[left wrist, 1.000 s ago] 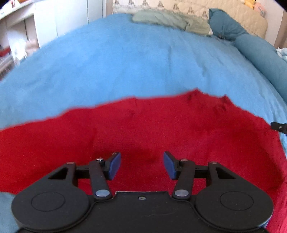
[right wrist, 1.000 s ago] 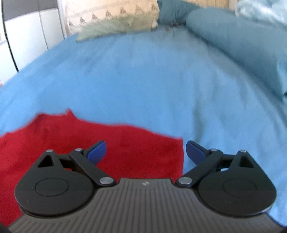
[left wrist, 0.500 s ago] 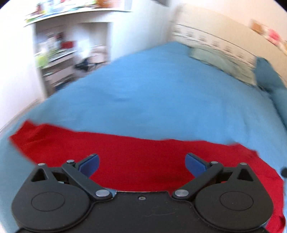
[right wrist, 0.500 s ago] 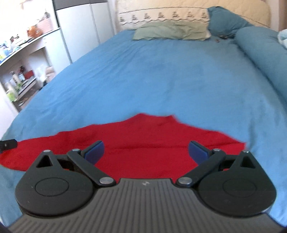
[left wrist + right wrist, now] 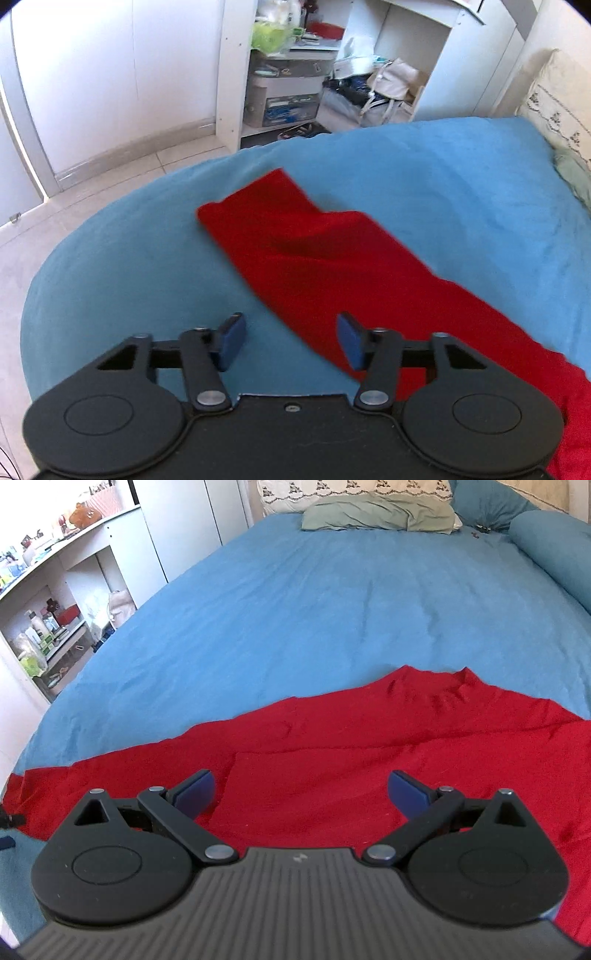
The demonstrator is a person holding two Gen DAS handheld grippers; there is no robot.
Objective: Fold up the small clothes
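Observation:
A red garment (image 5: 332,258) lies spread on the blue bedsheet (image 5: 110,266). In the left wrist view one long end of it, like a sleeve, runs away toward the bed's corner. My left gripper (image 5: 291,339) is open and empty, above the near edge of that red strip. In the right wrist view the garment (image 5: 369,746) spreads wide with a fold line across it. My right gripper (image 5: 301,794) is wide open and empty, above the red cloth's middle.
The bed's edge and the tiled floor (image 5: 74,184) lie beyond the sleeve end. White shelves with clutter (image 5: 295,74) stand past the corner. Pillows (image 5: 376,515) and a blue bolster (image 5: 554,546) lie at the bed's head.
My left gripper has swung left to face the bed's corner and the sleeve end, its jaws opening then narrowing somewhat. My right gripper has moved back and left over the garment's middle, staying open.

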